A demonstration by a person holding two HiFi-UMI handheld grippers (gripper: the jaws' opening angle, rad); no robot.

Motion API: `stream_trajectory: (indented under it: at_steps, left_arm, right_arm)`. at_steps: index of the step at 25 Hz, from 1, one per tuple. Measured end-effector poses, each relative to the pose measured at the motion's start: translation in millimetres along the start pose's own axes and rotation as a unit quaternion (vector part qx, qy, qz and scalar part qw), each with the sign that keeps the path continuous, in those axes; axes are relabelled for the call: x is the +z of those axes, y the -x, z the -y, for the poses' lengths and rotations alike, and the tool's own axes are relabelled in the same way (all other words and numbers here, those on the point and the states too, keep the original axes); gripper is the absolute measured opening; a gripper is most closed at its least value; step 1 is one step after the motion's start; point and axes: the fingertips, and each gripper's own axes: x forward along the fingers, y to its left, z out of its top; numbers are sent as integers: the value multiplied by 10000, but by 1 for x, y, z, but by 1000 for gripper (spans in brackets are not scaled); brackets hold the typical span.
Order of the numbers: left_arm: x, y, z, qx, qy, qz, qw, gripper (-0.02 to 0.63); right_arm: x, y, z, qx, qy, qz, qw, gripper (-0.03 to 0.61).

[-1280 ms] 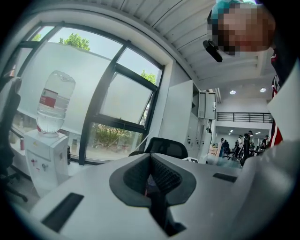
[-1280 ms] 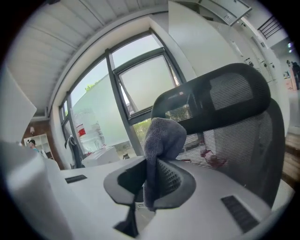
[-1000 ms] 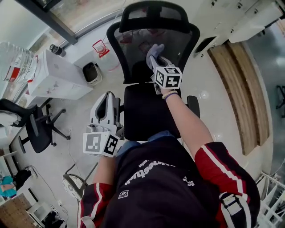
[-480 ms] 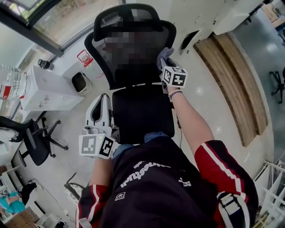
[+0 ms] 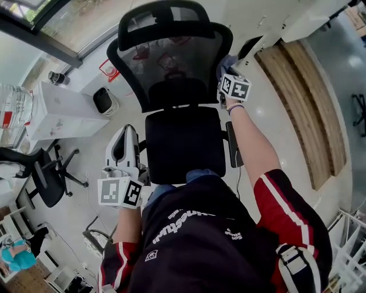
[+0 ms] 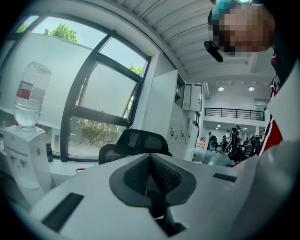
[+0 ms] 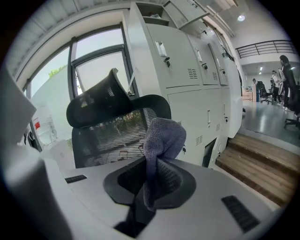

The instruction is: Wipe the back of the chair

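A black office chair stands before me, its mesh back (image 5: 166, 63) topped by a headrest (image 5: 163, 17). My right gripper (image 5: 227, 71) is shut on a grey-blue cloth (image 5: 225, 62) at the right edge of the mesh back. In the right gripper view the cloth (image 7: 161, 140) bulges up from the closed jaws, with the chair back (image 7: 112, 136) just beyond to the left. My left gripper (image 5: 122, 150) hangs low beside the seat's left side, jaws closed and empty. In the left gripper view the chair (image 6: 136, 143) shows past its closed jaws (image 6: 151, 180).
A water dispenser (image 5: 54, 111) and a small bin (image 5: 103, 102) stand left of the chair. Another black chair (image 5: 40, 171) is at the far left. White cabinets (image 7: 187, 70) and a wooden step (image 5: 297, 97) lie to the right. The chair's seat (image 5: 183, 146) is bare.
My right gripper with the cloth has slid rightward across the mesh back, from its middle to its right edge. The left gripper has stayed low at the seat's left.
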Motion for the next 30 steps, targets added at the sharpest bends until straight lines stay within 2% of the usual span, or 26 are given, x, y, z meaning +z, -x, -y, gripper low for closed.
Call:
stream_trajectory:
  at_steps: [6,13,21,30]
  left_arm:
    - [-2,-9,-18,166,73,-64,9998,23]
    - [-7,-16,-36,284,151,-113,9994,23]
    - [-5,1,-68,475,212,-130,9986,23]
    - [-3,29,-122,783,332,-142,9963,23]
  right_arm:
    - [-2,-32,-2,-55,66,-190,9998,61]
    - [-4,-58,-30,110,128,-242,9996,61]
    - [-10,-76,-84,333,206,-281,9988,61]
    - [-21,-99,-174,692,302,-337,9966,61]
